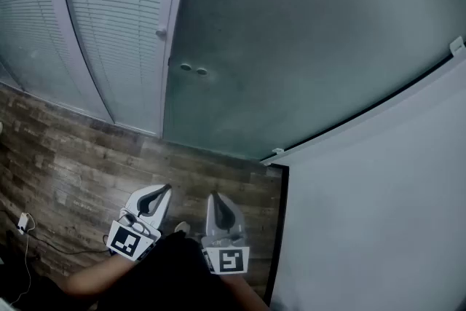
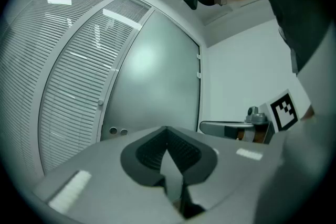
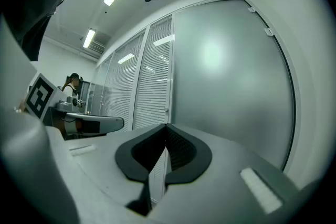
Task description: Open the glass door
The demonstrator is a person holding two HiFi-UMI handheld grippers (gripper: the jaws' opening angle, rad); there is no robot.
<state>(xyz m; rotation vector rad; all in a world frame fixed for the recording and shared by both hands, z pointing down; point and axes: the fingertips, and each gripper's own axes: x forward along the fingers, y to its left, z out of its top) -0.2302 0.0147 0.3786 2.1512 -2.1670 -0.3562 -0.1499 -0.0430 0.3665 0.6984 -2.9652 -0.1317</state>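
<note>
1. The frosted glass door (image 1: 291, 33) fills the upper middle of the head view. It has slatted blinds (image 1: 116, 18) to its left and a plain white wall (image 1: 378, 193) to its right.
2. The door looks shut, with its left edge against the pale frame beside the blinds.
3. Two small round fittings (image 1: 193, 69) sit side by side near that left edge of the pane. A small knob (image 1: 161, 33) shows on the frame just above them.
4. The left gripper (image 1: 164, 189) is held low over the wooden floor (image 1: 73, 156). Its jaws are pressed together with nothing between them. It points towards the door and is well apart from it.
5. The right gripper (image 1: 215, 197) is just beside the left one. Its jaws are likewise closed and empty. It also faces the glass without touching it.
6. Each gripper view shows the other gripper off to the side and the frosted pane straight ahead.
7. A thin cable (image 1: 29, 229) lies on the floor at the far left.
</note>
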